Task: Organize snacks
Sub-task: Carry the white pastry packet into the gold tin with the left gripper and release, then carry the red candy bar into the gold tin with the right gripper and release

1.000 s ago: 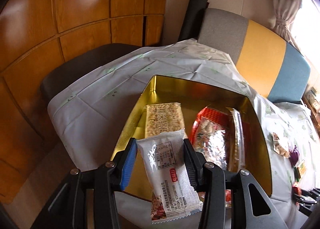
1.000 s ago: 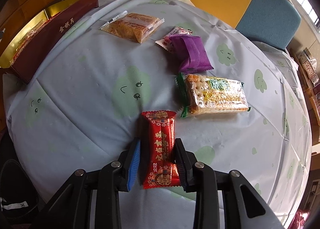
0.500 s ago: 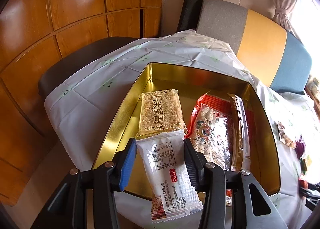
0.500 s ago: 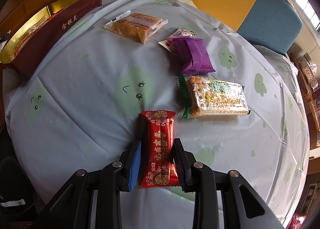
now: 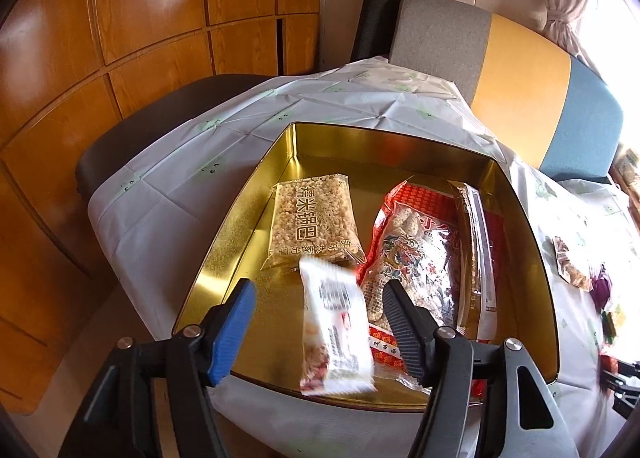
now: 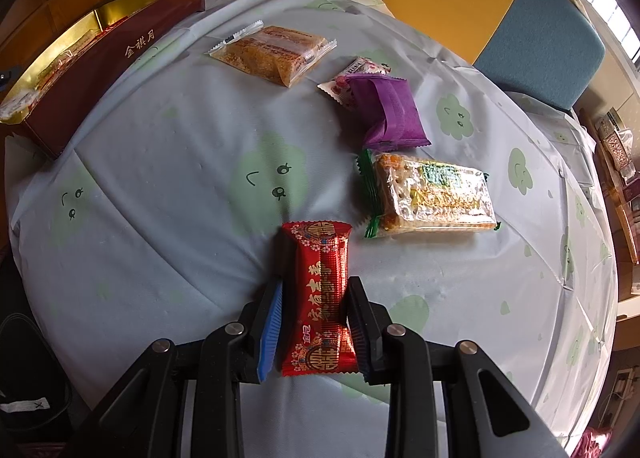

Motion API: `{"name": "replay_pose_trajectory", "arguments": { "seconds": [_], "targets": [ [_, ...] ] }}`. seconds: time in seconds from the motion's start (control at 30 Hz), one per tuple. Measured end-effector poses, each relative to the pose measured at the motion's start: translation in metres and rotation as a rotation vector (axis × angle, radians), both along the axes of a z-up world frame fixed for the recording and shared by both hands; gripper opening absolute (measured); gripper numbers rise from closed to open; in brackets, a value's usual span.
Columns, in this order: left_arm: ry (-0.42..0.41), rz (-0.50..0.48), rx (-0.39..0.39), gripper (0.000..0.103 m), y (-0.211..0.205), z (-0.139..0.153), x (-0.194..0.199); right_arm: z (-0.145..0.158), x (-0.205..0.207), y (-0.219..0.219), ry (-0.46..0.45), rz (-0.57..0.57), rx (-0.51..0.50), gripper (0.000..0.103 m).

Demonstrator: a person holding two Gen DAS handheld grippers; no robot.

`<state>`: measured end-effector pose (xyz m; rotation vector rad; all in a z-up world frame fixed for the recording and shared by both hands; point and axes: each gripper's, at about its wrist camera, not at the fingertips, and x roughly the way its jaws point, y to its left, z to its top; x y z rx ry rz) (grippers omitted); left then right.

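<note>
Left gripper [image 5: 316, 312]: fingers have just been opening, now wide; white pack [image 5: 334, 330] loose between them, blurred, over the tin's [image 5: 532, 258] near edge.
Right gripper [image 6: 314, 322]: fingers narrow, clamped on red pack [image 6: 320, 298], on the tabletop [image 6: 180, 178] well apart from tin.
Tip: let white pack settle inside tin before withdrawing.

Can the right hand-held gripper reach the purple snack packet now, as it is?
Probably not at once. The right hand-held gripper is shut on the red snack packet, so its jaws are occupied. The way across the tablecloth to the purple snack packet looks free, though.
</note>
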<state>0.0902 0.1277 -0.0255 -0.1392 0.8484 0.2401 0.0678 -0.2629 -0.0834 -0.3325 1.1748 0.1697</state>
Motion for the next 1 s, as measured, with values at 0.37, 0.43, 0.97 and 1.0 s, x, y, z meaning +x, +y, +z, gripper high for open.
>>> {"name": "replay_pose_trajectory", "arguments": {
  "seconds": [0.37, 0.43, 0.97, 1.0],
  "targets": [
    [-0.059, 0.000, 0.032, 0.066, -0.007, 0.017, -0.020, 0.001, 0.001, 0.001, 0.003, 0.008, 0.002, 0.026],
    [-0.051, -0.033, 0.029, 0.066, -0.016, 0.017, -0.024, 0.001, 0.000, 0.002, 0.002, 0.010, 0.000, 0.025],
    [-0.060, -0.137, 0.052, 0.067, -0.050, 0.021, -0.040, 0.008, 0.011, -0.006, 0.024, -0.080, 0.083, 0.022],
    [-0.061, -0.137, 0.049, 0.067, -0.049, 0.021, -0.040, 0.012, 0.011, -0.005, 0.017, -0.082, 0.098, 0.022]
  ]
}}
